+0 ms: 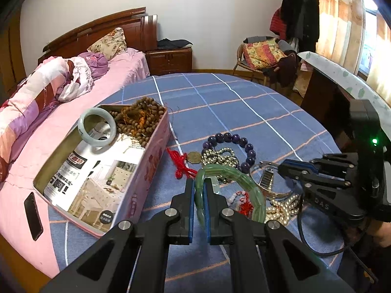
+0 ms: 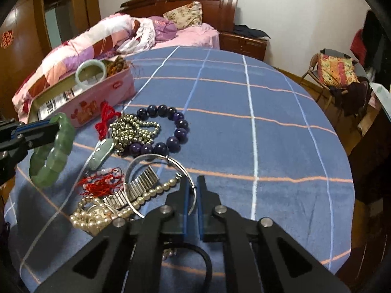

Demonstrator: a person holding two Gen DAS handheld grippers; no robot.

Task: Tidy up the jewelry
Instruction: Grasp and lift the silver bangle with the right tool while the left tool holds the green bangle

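Observation:
My left gripper [image 1: 199,183] is shut on a green jade bracelet [image 1: 246,185] and holds it above the blue checked cloth; it also shows in the right wrist view [image 2: 52,153]. My right gripper [image 2: 193,183] is shut on a thin silver bangle [image 2: 136,166] at the jewelry pile. The pile holds a purple bead bracelet [image 2: 171,124], a metal bead chain [image 2: 132,129], pearls [image 2: 97,214], a metal watch band [image 2: 136,185], a pale jade pendant [image 2: 101,153] and red cords [image 2: 105,119]. A pink tin box [image 1: 149,171] at left holds a pale jade bangle [image 1: 97,129] and brown beads [image 1: 139,117].
The table with the blue checked cloth [image 2: 268,134] stands next to a pink bed [image 1: 29,161]. A black phone [image 1: 33,216] lies on the bed by the box. A chair with cushions [image 1: 264,53] and a dark cabinet [image 1: 325,102] stand beyond the table's far right.

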